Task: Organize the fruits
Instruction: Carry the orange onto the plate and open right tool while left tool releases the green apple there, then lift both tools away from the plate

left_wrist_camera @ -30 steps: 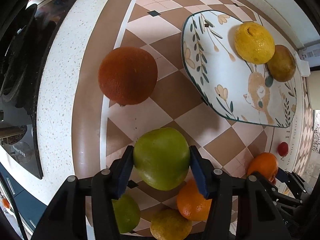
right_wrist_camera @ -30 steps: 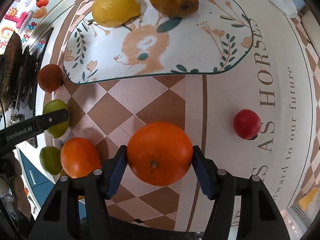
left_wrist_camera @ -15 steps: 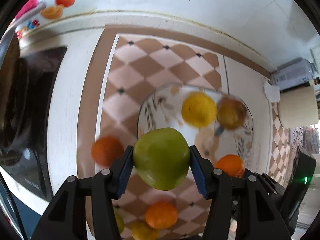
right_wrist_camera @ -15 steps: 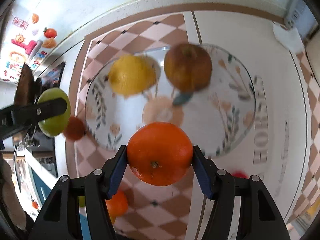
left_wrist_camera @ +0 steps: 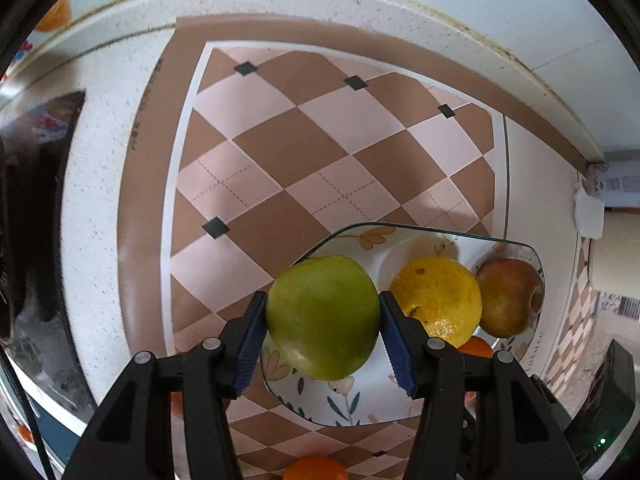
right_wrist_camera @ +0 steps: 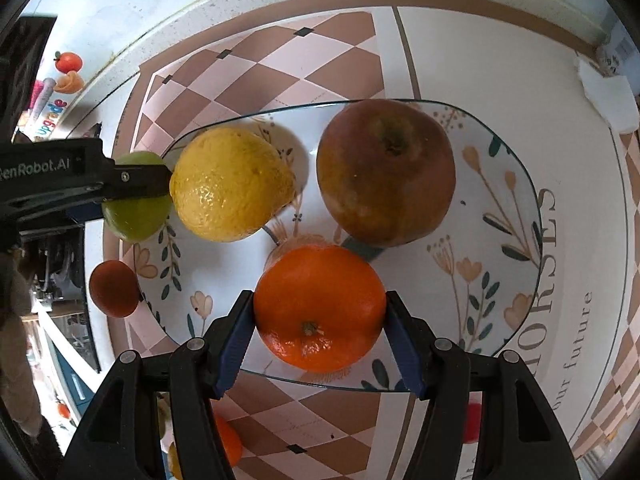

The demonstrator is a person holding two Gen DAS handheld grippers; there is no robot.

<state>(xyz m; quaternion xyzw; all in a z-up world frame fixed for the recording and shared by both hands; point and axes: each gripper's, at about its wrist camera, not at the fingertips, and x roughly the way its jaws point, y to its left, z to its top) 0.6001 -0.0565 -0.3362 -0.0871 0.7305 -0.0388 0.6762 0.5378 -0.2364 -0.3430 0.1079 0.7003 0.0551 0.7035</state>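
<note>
Left claw (left_wrist_camera: 323, 334) grips green apple (left_wrist_camera: 322, 316); right claw (right_wrist_camera: 320, 336) grips orange (right_wrist_camera: 319, 307) above plate (right_wrist_camera: 500, 280).

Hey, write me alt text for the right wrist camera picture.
The right gripper holds an orange between its blue fingers over a floral plate that carries a lemon and a brownish apple. At left, the left gripper brings a green apple to the plate's edge.
</note>
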